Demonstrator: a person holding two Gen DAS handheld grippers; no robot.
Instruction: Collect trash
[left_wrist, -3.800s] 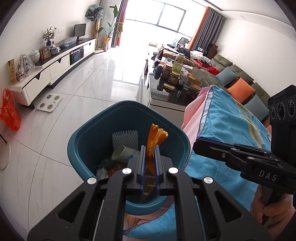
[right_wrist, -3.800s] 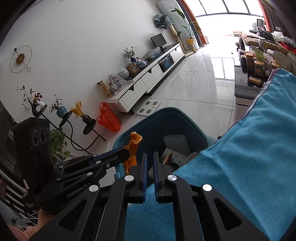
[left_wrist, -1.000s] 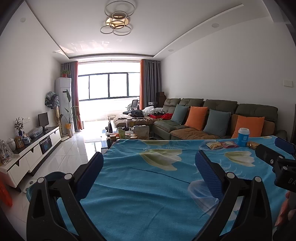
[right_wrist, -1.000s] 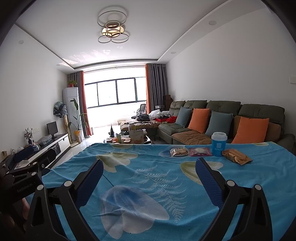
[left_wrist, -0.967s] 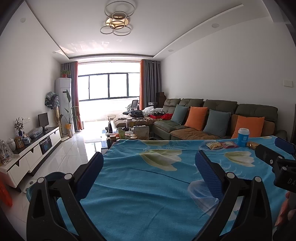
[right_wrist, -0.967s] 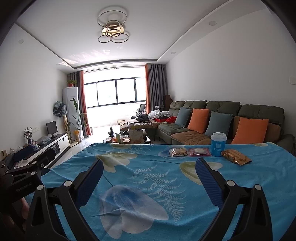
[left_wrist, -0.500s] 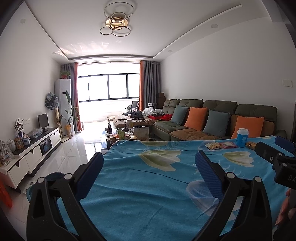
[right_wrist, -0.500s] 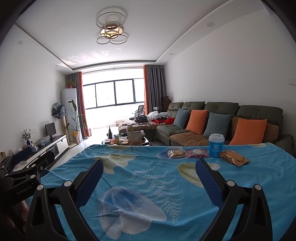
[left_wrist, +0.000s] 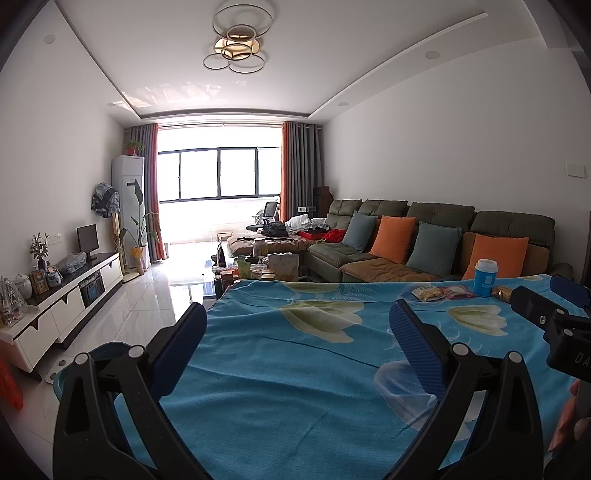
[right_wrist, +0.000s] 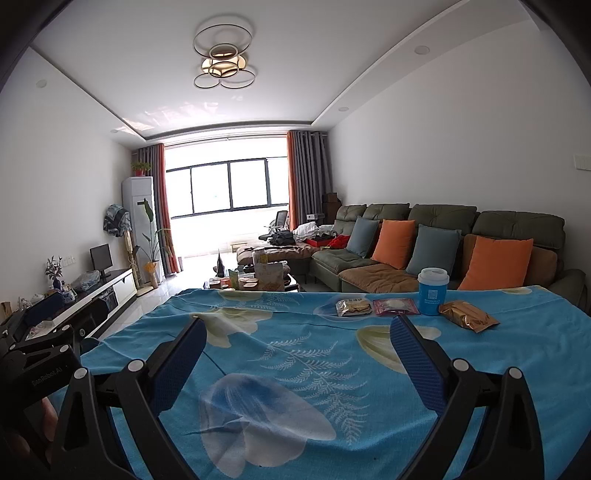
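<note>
Both grippers hover over a table with a blue floral cloth. My left gripper is open and empty. My right gripper is open and empty. At the table's far right lie a yellowish snack packet, a pink packet, a blue cup with white lid and a gold wrapper. They also show in the left wrist view: the packets, the cup. The teal trash bin sits on the floor at the table's left edge.
A sofa with orange and grey cushions runs along the right wall. A cluttered coffee table stands beyond the table. A white TV cabinet lines the left wall. The right gripper's body shows at the left view's right edge.
Earlier my left gripper was shut on an orange peel over the bin. Now both grippers are open, empty and level over the table. In the last second almost nothing moved.
</note>
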